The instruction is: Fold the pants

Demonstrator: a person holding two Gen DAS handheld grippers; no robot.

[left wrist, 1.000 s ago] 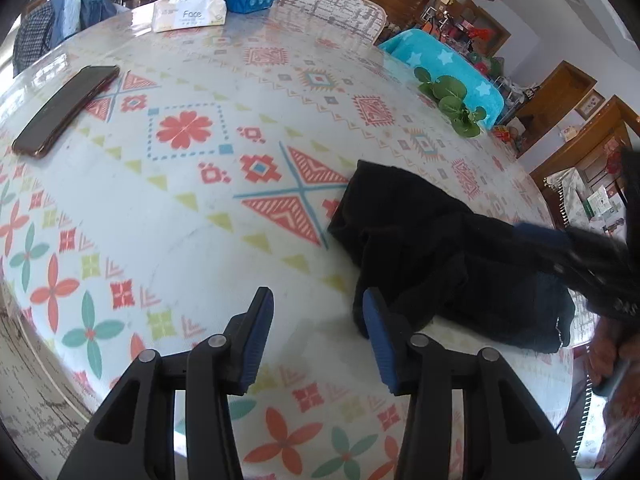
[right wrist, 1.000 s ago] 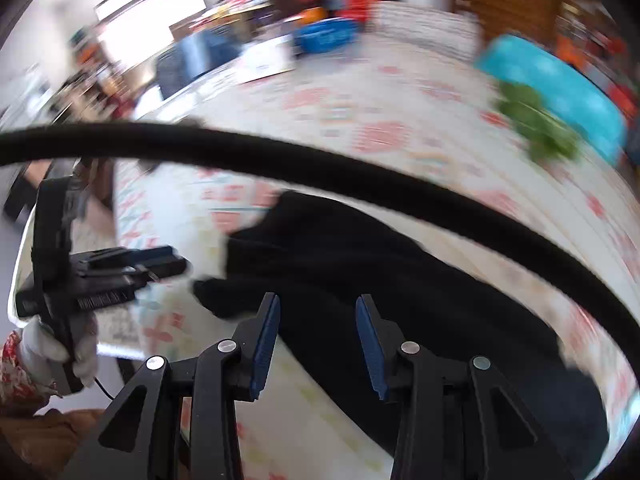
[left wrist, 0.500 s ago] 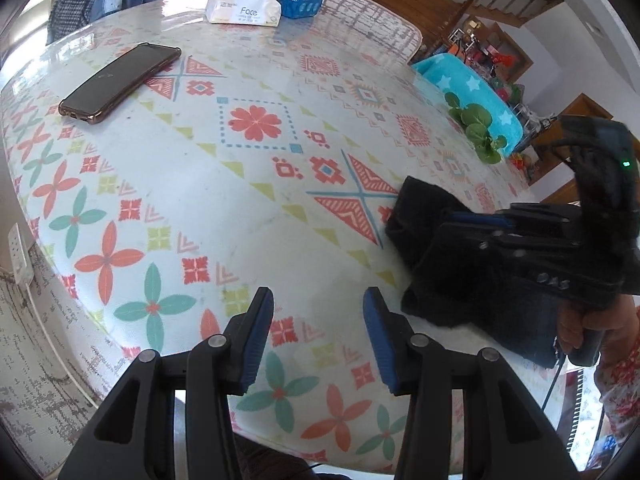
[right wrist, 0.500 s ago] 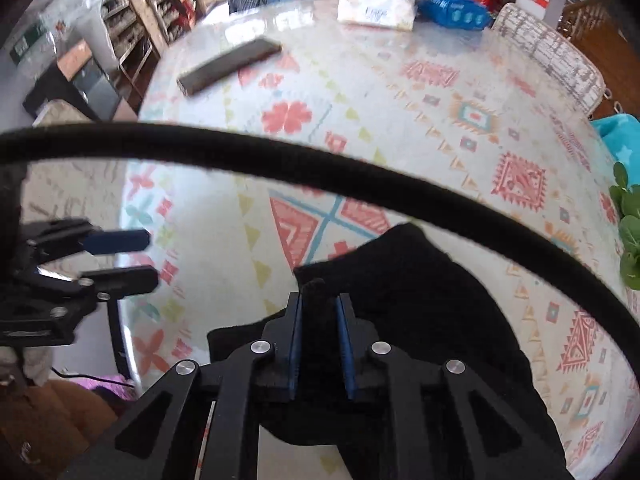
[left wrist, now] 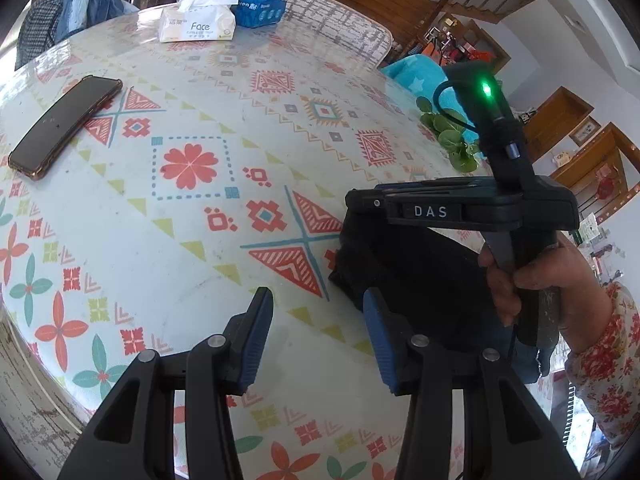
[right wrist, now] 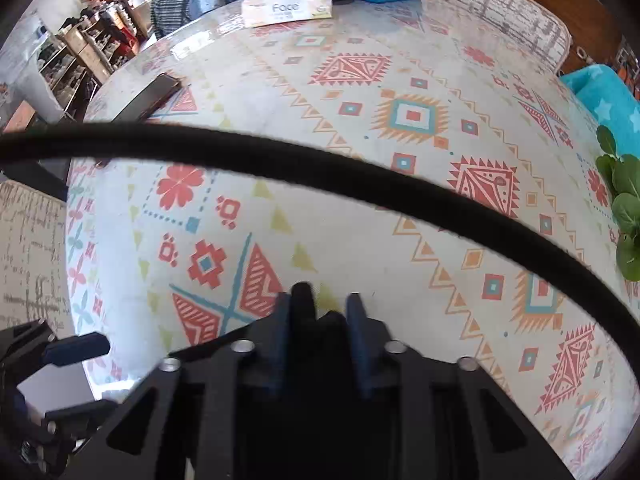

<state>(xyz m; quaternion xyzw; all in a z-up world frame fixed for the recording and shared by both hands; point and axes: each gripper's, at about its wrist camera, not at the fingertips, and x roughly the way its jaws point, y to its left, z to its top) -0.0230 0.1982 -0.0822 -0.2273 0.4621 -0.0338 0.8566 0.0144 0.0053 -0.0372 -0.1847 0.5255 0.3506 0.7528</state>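
Left wrist view: our left gripper gapes wide and empty above the tabletop; pants lie bunched at two o'clock, where our right gripper pinches a fold, so it is nearer.

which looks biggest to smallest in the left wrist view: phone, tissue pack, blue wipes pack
1. phone, though it lies nearer the camera
2. tissue pack
3. blue wipes pack, partly hidden behind the tissues

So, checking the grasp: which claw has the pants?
The right claw, shut on a fold of the black pants; the left claw is open, holding nothing.
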